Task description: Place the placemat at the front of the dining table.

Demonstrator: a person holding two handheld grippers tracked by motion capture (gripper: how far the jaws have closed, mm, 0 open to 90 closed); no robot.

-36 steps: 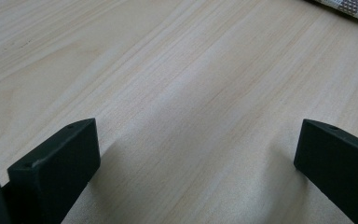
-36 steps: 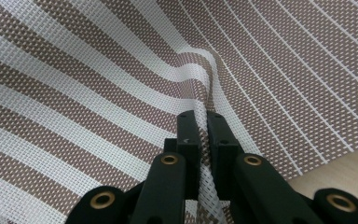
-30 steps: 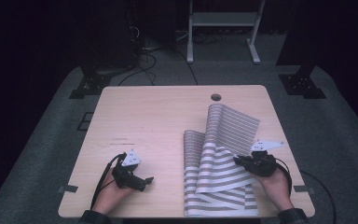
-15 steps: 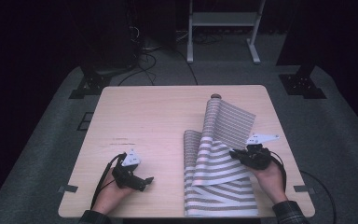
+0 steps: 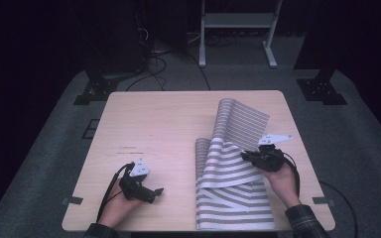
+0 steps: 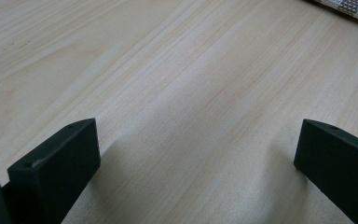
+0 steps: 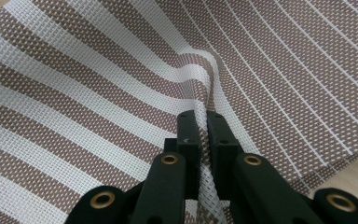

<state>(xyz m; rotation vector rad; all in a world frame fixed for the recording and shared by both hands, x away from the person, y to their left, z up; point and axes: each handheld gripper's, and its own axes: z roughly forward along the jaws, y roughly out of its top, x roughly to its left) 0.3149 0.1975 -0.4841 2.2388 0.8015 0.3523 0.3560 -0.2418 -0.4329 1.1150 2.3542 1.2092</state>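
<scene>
Right hand-held gripper [image 7: 199, 122] clamped on striped mat [image 5: 230, 168] edge, lifting to fold it; left hand-held gripper [image 5: 155, 191] wide open, empty, resting on bench [image 5: 154, 124].

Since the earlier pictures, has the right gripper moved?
Yes. The right gripper, shut on the striped mat, has moved left, away from the table's right edge, pulling the fold further over.
</scene>
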